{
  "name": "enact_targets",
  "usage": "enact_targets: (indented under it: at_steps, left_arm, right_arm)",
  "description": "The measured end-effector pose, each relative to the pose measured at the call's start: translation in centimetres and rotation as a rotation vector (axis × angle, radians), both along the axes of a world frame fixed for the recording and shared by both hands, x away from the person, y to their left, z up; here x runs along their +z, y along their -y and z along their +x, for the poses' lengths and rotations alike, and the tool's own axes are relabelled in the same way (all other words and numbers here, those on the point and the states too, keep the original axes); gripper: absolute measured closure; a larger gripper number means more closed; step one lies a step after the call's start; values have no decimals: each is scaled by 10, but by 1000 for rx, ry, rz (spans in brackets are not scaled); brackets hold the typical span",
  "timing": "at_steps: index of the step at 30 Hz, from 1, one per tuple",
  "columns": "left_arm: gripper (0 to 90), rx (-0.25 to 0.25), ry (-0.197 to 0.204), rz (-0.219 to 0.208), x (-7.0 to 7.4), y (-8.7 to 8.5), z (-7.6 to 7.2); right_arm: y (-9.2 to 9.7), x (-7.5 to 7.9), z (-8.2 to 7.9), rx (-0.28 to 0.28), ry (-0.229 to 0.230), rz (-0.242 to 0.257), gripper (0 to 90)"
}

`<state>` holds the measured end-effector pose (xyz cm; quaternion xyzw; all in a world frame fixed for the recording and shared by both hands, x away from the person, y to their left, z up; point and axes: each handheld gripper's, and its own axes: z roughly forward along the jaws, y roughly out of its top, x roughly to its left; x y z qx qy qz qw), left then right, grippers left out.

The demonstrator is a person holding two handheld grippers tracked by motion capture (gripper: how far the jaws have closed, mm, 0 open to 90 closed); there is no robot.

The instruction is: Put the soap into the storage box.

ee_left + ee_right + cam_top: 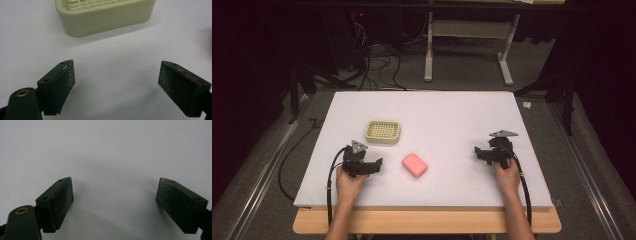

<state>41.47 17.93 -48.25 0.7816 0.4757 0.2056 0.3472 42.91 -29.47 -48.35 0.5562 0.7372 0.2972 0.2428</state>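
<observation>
White board (437, 115) covers the table top, with a wooden edge showing along the person's side. Near its left centre sits a cream slotted dish (383, 132), upright, its grid top facing up. A pink soap bar (415, 165) lies flat near the dish, towards the person and to its right, not touching it.

Left gripper (371, 167) rests low over the board, held in the person's left hand (348, 184), just left of the soap bar and apart from it. Its jaws stand wide apart with nothing between them; in the left gripper view (116, 80) the dish lies ahead of them.

Right gripper (482, 154), held in the right hand (508, 176), sits near the board's right side, well apart from both items. Its jaws are likewise spread, grasping nothing; the right gripper view (115, 197) shows bare white surface between them.
</observation>
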Motion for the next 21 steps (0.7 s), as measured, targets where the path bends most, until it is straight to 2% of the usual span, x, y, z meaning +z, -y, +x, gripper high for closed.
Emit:
enact_targets:
  at_steps: [8,14,21]
  left_arm:
    - [146,-26,2,-35,8,3,-7]
    - [140,-62,17,-39,17,12,-10]
    - [112,-126,8,-11,23,25,-14]
  right_arm:
    - [0,0,0,0,0,-1,152]
    - [0,0,0,1,-2,0,151]
    - [0,0,0,1,-2,0,152]
